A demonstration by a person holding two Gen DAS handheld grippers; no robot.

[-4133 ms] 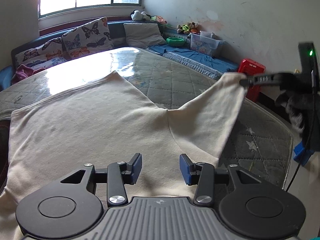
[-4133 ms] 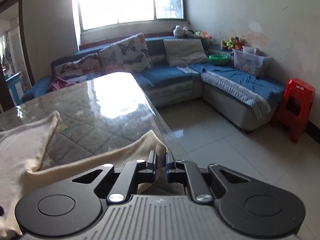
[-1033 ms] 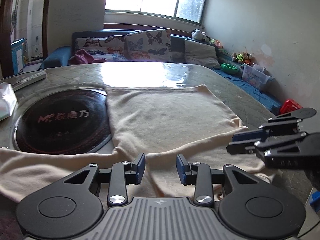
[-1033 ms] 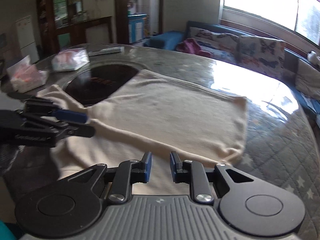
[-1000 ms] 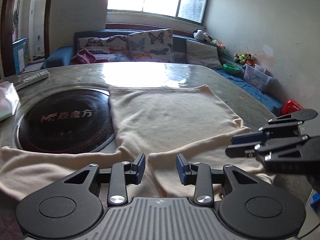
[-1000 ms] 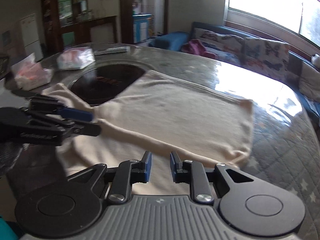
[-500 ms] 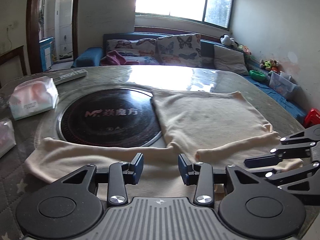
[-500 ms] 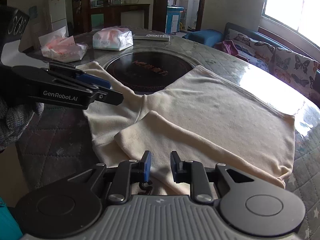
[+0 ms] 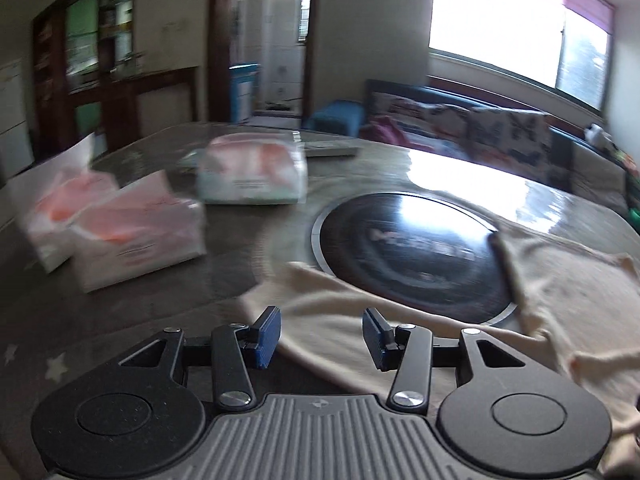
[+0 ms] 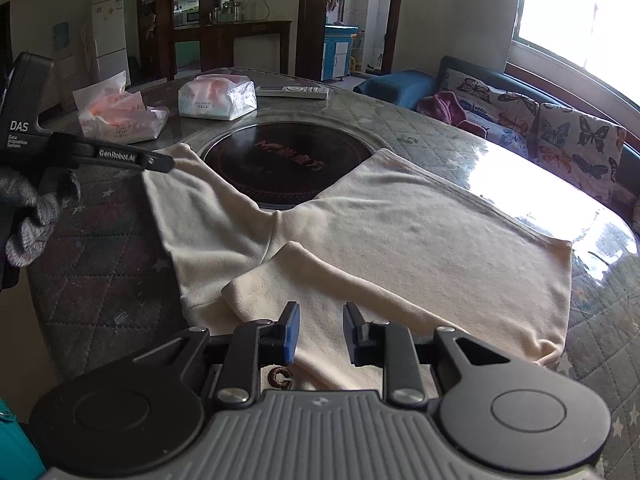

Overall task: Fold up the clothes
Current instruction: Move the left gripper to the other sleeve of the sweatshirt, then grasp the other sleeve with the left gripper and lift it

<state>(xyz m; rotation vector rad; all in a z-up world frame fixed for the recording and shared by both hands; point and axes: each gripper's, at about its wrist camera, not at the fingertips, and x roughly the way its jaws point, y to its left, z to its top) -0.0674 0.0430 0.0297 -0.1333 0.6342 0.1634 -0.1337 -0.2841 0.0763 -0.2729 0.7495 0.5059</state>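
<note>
A cream long-sleeved top [image 10: 400, 240] lies flat on the round table. One sleeve [image 10: 320, 300] is folded across its body. The other sleeve [image 10: 192, 208] stretches left, past the black round hotplate [image 10: 288, 164]. My right gripper [image 10: 317, 332] is open and empty, low over the folded sleeve. My left gripper [image 9: 320, 334] is open and empty over the outstretched sleeve [image 9: 332, 304]. In the right wrist view it [image 10: 160, 162] sits at that sleeve's cuff end.
Two tissue packs [image 10: 120, 114] [image 10: 218, 98] and a remote [image 10: 292, 91] lie at the table's far side. A sofa with butterfly cushions [image 10: 560, 132] stands beyond the table under the window. The left wrist view is blurred.
My left gripper has swung left toward the outstretched sleeve's end and now faces the tissue packs. My right gripper has opened a little wider and stayed over the folded sleeve.
</note>
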